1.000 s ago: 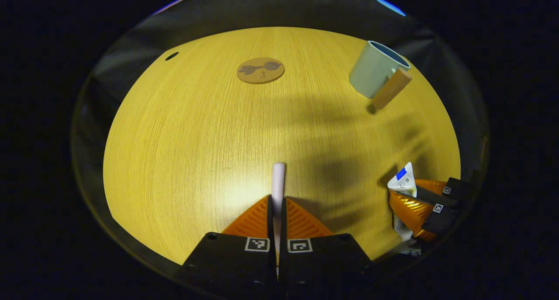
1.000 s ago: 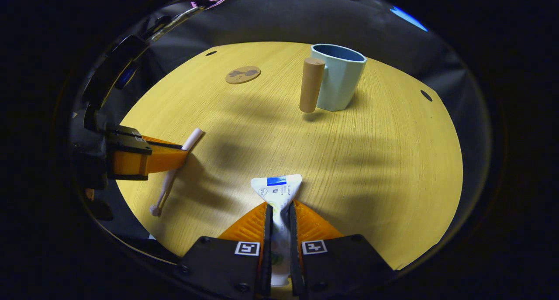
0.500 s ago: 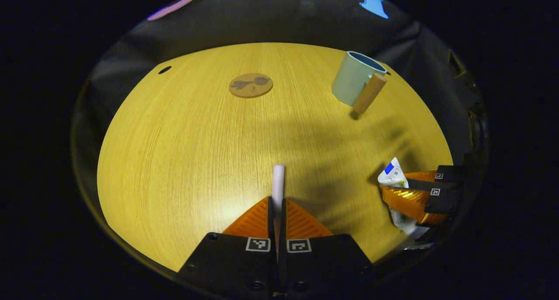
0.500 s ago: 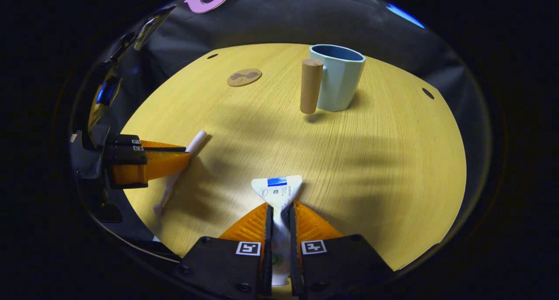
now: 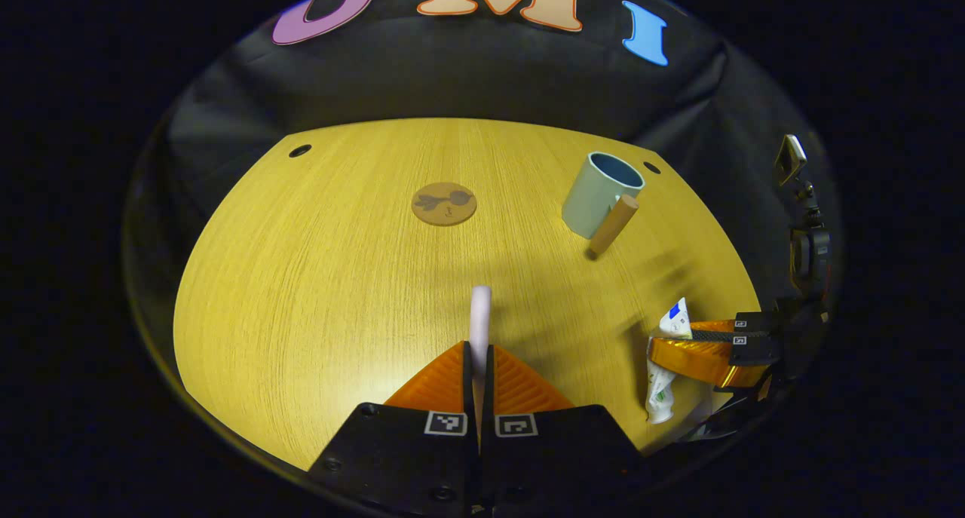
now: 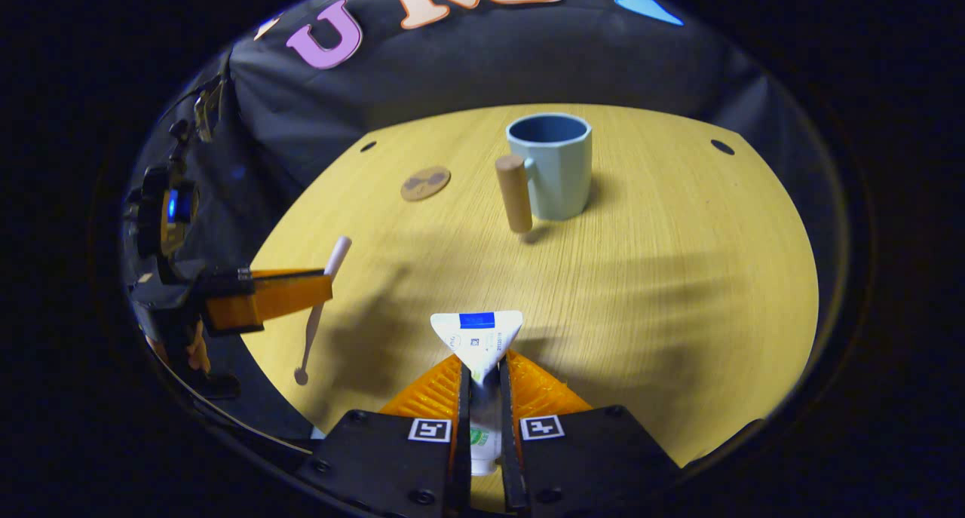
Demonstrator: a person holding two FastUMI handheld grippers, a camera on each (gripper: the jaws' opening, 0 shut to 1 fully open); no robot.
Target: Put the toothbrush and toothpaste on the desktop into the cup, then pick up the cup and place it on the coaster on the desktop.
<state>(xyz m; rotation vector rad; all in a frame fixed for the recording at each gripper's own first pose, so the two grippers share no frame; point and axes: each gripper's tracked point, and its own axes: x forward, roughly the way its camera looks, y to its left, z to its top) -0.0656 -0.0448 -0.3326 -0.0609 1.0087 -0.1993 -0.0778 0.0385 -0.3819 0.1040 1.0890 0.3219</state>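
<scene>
Left gripper view has my left claw [image 5: 479, 352] clamped on the toothbrush [image 5: 480, 314], both orange fingers pressed flat to its pale handle, whose blunt end pokes forward so it can go into the cup [image 5: 599, 194] handle-first. I hold it clear of the surface [image 5: 301, 277] because, as I judge it, the carry to the cup comes next. My right claw [image 6: 482, 367] is likewise closed on the toothpaste [image 6: 476, 335], gripping the tube across its middle with the flat crimped end leading; that end is wide, so I expect it needs turning to slip in. The cup stands upright and empty-looking, well apart from both claws, its wooden handle [image 6: 514, 194] facing me. Left of the cup lies the coaster [image 5: 444, 203], bare, waiting for the cup.
</scene>
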